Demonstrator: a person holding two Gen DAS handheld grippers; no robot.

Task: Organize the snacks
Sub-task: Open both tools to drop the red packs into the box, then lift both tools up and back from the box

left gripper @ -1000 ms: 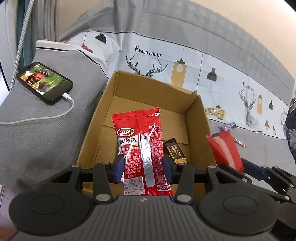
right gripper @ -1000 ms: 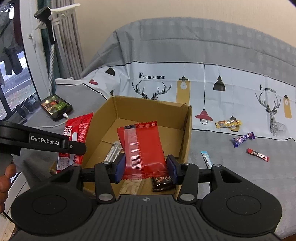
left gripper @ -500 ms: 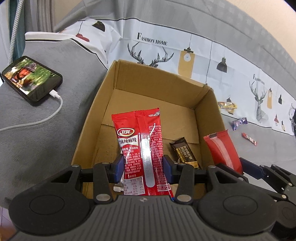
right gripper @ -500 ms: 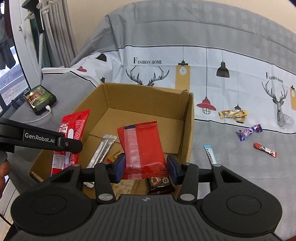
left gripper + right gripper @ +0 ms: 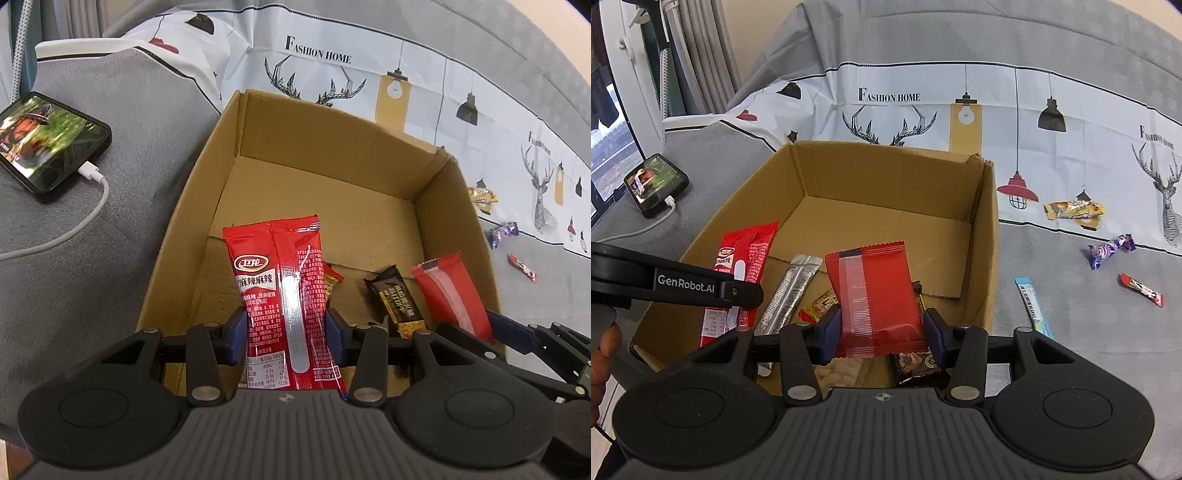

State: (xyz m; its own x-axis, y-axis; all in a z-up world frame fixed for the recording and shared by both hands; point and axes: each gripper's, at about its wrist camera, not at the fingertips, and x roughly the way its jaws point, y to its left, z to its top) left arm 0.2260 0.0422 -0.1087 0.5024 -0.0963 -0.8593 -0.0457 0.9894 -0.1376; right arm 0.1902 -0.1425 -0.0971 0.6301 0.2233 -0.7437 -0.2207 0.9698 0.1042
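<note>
Cardboard box (image 5: 986, 236) sits open on the grey cover, and both claws hang over its near end. The left gripper (image 5: 286, 334) pinches a long red spicy-strip packet (image 5: 284, 295) between its blue pads, holding it upright above the box floor. The right gripper (image 5: 882, 332) is clamped on a plain red pouch (image 5: 875, 295) with a clear stripe, also upright, just inside the right-hand wall.

Under and around them the box floor is partly taken. A silver sachet (image 5: 792, 286) lies lengthwise beside the left packet, a small orange-red wrapper (image 5: 820, 306) lies just beyond the right claw's left pad, a dark chocolate bar (image 5: 397, 299) lies between the two held packets, and something pale and crumbly (image 5: 842, 371) shows at the near edge, too hidden to name. The far half of the floor is bare cardboard. From the right camera, the left tool's black arm (image 5: 676, 282) crosses in front of the red strip packet, with a person's fingers (image 5: 605, 343) at the frame's edge.

Outside the box, to its right, loose snacks lie well apart on the cover: a blue stick (image 5: 1032, 306) nearest the box wall, a yellow wrapper (image 5: 1073, 210), a purple candy (image 5: 1110, 249) and a small red bar (image 5: 1141, 290). To the left, a phone (image 5: 44, 142) with its screen lit rests on the grey cloth, a white cable (image 5: 86, 205) plugged in.
</note>
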